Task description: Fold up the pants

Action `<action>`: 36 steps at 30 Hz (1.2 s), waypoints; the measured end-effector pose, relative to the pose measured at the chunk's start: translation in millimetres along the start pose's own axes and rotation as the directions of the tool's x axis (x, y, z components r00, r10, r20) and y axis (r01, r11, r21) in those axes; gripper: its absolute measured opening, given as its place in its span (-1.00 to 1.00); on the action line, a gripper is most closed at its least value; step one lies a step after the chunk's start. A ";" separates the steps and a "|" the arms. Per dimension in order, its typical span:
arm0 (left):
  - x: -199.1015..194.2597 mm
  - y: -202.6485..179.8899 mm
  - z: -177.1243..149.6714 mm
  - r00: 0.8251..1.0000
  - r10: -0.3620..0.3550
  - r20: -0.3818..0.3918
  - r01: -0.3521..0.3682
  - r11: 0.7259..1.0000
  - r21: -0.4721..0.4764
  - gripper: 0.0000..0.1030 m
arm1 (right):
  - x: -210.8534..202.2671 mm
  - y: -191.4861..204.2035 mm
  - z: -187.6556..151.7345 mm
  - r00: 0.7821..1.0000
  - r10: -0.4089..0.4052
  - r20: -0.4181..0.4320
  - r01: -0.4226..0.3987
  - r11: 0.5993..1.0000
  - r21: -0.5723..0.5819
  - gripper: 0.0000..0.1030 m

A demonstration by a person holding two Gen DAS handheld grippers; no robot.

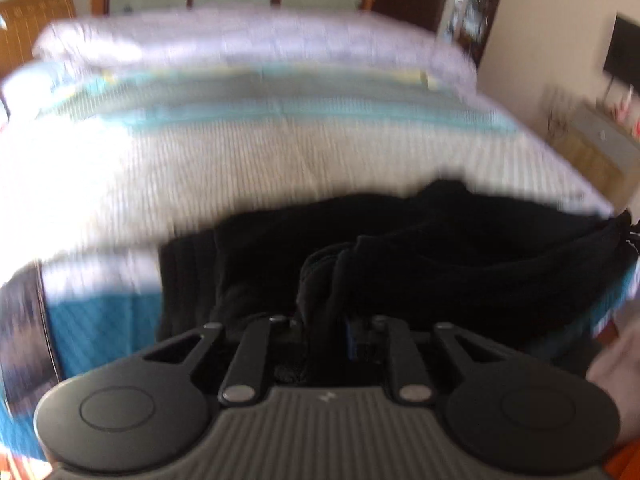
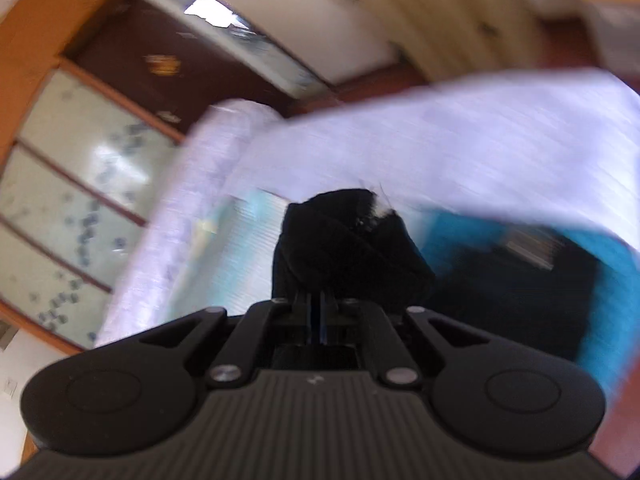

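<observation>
Black pants (image 1: 400,248) lie bunched across the near part of the bed in the blurred left wrist view. My left gripper (image 1: 324,320) is shut on a gathered fold of that black cloth, which runs down between its jaws. In the right wrist view my right gripper (image 2: 318,304) is shut on another wad of the black pants (image 2: 344,248), lifted in front of the camera; a small white tag shows at its top. More black cloth (image 2: 512,292) trails to the right below. The fingertips of both grippers are buried in the fabric.
The bed (image 1: 240,168) has a white ribbed cover with teal bands and a teal edge (image 1: 104,332). A rolled white quilt (image 1: 240,40) lies at its far side. Behind stand a wooden-framed screen (image 2: 72,184), a dark door (image 2: 160,64) and a low cabinet (image 1: 592,140).
</observation>
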State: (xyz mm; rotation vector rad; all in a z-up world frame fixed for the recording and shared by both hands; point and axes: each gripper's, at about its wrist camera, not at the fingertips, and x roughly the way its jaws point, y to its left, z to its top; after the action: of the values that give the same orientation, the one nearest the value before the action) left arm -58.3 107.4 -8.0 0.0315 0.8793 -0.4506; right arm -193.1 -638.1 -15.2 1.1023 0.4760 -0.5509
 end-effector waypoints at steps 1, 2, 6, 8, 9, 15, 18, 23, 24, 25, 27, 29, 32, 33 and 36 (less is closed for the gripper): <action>3.1 -3.3 -14.5 0.999 0.017 -0.031 -0.016 1.000 0.011 -0.66 | -7.7 -25.8 -6.0 0.999 -0.042 0.003 0.042 0.997 0.057 -0.67; 3.3 -5.9 -25.0 0.999 0.035 -0.040 -0.034 0.999 0.020 -0.66 | -17.0 -46.1 -11.7 0.999 -0.023 0.025 0.020 0.993 0.113 -0.71; -21.2 3.0 -31.0 1.000 0.025 0.012 -0.024 0.999 -0.046 -0.54 | -52.0 -71.4 -22.7 0.992 0.004 0.125 -0.034 0.971 0.238 -0.43; -36.5 11.6 -26.3 0.999 0.004 0.051 0.001 0.995 -0.099 -0.32 | -62.5 -57.1 -17.8 0.988 -0.019 0.151 -0.006 0.986 0.167 -0.21; -40.8 13.6 -22.7 0.998 -0.007 0.068 0.016 0.992 -0.125 -0.27 | -65.3 -48.0 -16.1 0.987 -0.009 0.158 -0.012 0.991 0.132 -0.21; -72.3 32.0 -18.7 0.986 0.029 0.167 0.016 0.965 -0.262 0.00 | -79.0 5.2 -21.4 0.972 0.060 0.228 -0.032 0.992 -0.124 -0.11; -76.6 45.3 -12.6 0.977 0.044 0.207 0.033 0.935 -0.352 0.00 | -67.0 15.7 -26.7 0.981 0.096 0.168 -0.059 0.976 -0.212 -0.11; -69.4 48.5 1.6 0.970 0.099 0.224 -0.005 0.923 -0.385 0.00 | -27.4 1.2 -27.4 0.985 -0.134 0.108 0.152 0.971 -0.185 -0.18; -66.2 50.5 2.8 0.971 0.119 0.209 -0.027 0.918 -0.396 0.00 | -23.5 -7.9 -28.5 0.970 -0.221 0.101 0.235 0.960 -0.151 -0.48; -63.7 53.8 2.9 0.972 0.137 0.190 -0.049 0.911 -0.410 0.00 | -26.7 -16.3 -28.6 0.966 -0.235 0.106 0.245 0.964 -0.105 -0.70; -56.4 65.6 -0.1 0.976 0.148 0.158 -0.061 0.889 -0.455 0.02 | -38.3 -14.3 -31.6 0.964 -0.228 0.138 0.243 0.965 -0.101 -0.72; -45.6 81.6 -7.1 0.987 0.117 0.114 -0.041 0.851 -0.524 0.18 | -50.4 6.0 -39.9 0.945 -0.247 0.214 0.292 0.933 -0.211 -0.50; -29.5 96.6 -21.5 0.995 0.027 0.091 0.034 0.791 -0.610 0.18 | -65.9 31.3 -56.5 0.965 -0.115 0.236 0.193 0.921 -0.339 -0.36; -25.8 99.1 -24.8 0.995 -0.005 0.097 0.065 0.775 -0.628 0.18 | -68.7 41.8 -62.9 0.977 -0.057 0.204 0.131 0.919 -0.371 -0.36; -12.4 103.2 -31.0 0.988 -0.103 0.117 0.155 0.727 -0.668 0.23 | -60.0 84.1 -90.9 0.994 0.109 0.019 -0.087 0.880 -0.467 -0.35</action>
State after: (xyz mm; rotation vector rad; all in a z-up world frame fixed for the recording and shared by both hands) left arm -47.4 211.9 -34.7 -0.7279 0.9349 -0.2331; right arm -194.3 -514.6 45.5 0.6453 0.4789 -0.3442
